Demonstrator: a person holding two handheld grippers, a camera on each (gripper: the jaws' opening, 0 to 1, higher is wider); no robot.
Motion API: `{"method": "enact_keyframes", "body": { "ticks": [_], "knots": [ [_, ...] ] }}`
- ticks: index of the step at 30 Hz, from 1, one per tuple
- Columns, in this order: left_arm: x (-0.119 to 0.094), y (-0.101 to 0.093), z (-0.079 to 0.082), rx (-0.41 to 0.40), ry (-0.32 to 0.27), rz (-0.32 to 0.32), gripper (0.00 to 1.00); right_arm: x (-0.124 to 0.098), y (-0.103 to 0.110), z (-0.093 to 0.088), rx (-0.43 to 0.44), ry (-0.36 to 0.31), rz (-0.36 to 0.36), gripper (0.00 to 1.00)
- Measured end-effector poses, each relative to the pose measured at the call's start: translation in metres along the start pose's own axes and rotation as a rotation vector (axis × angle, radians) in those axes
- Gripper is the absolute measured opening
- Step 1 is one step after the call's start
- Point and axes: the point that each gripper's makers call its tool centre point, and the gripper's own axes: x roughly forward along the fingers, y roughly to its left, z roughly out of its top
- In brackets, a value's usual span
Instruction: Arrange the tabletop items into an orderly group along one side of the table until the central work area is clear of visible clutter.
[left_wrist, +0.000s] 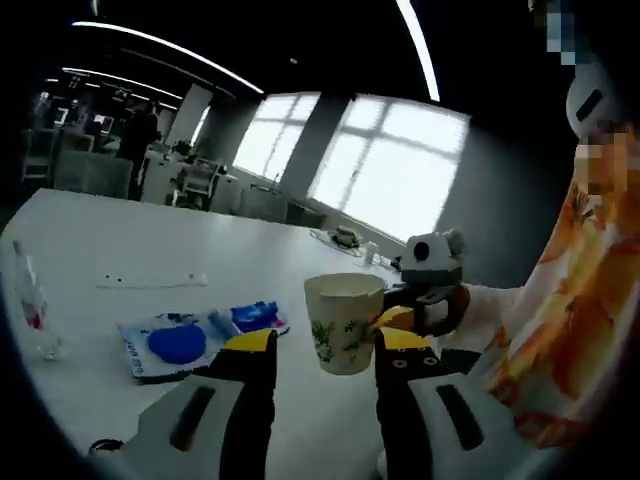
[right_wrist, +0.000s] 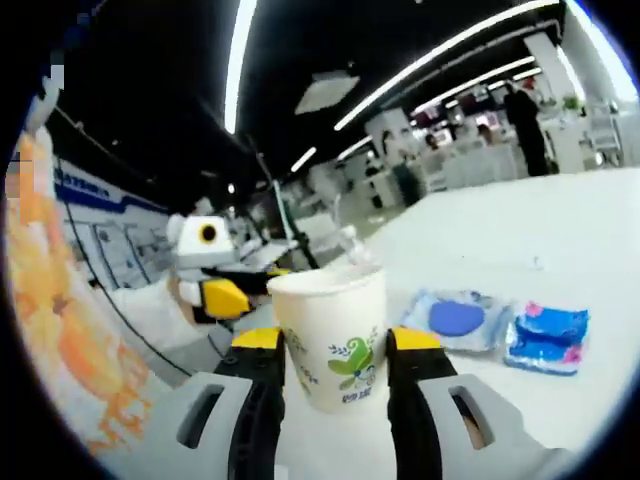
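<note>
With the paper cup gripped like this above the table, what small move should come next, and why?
Probably carry the paper cup toward the blue packets and set it beside them. The right gripper has its jaws closed on the cup; the left gripper is open around it, and the packets already lie together on the white table.

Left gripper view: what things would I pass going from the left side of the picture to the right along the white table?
Clear plastic bottle → packet with the blue round shape → small blue packet → paper cup → the other gripper holding the cup's far side → person's orange-patterned sleeve.
</note>
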Motion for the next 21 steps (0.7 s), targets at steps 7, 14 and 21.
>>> {"method": "enact_keyframes", "body": {
  "ticks": [7,14,21],
  "knots": [
    [0.023,-0.034,0.007,0.227,0.157,-0.093,0.27,0.010,-0.001,-0.008,-0.062,0.040,-0.033,0.39],
    [0.040,-0.039,-0.016,0.304,0.320,-0.138,0.15,0.011,-0.001,-0.005,-0.182,0.087,-0.055,0.40],
    [0.045,-0.032,-0.027,0.335,0.394,-0.115,0.03,0.014,0.005,-0.006,-0.267,0.114,-0.046,0.40]
  ]
}}
